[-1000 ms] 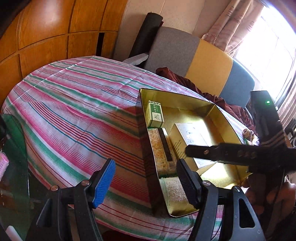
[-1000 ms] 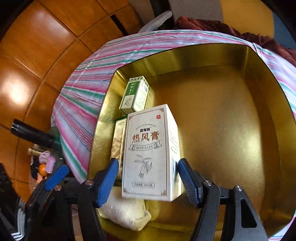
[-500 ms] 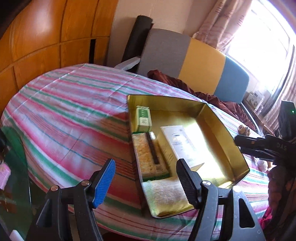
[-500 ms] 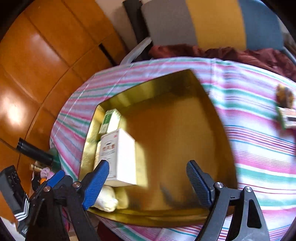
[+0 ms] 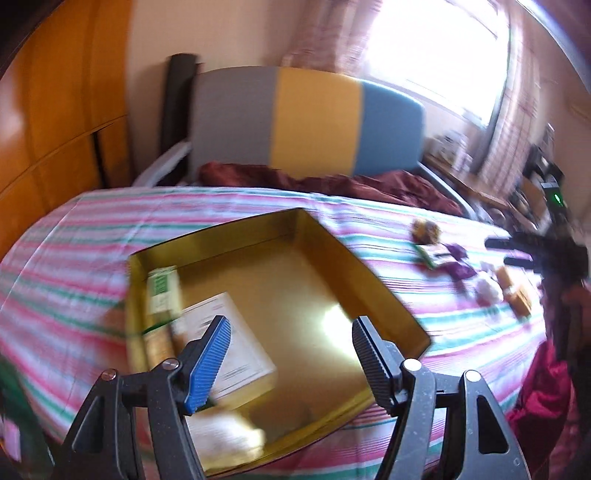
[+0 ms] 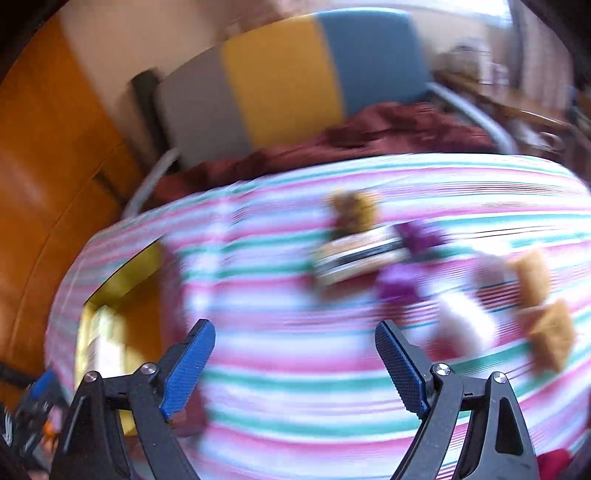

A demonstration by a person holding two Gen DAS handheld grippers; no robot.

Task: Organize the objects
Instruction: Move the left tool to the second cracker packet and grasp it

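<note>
Loose items (image 6: 399, 258) on striped cloth (image 6: 295, 369), far-right of gold tin (image 5: 369, 280) w/ boxes (image 5: 229, 339) inside; right gripper (image 6: 295, 362) nearer, pads apart, empty; left gripper (image 5: 291, 354) apart over tin.

**Striped table before a three-colour chair and a bright window**

A table (image 5: 92, 236) covered by a cloth striped in pink, green and white is seen in both views. Behind it a chair back (image 5: 306, 122) is divided into grey, yellow and blue panels, and a dark red cloth (image 5: 332, 184) is draped over its seat. Orange wooden panelling (image 5: 55, 110) is shown on the left, beside a pale wall (image 5: 221, 33). Strong daylight is admitted through a curtained window (image 5: 443, 48) at the upper right. The right wrist view is heavily blurred.
</note>
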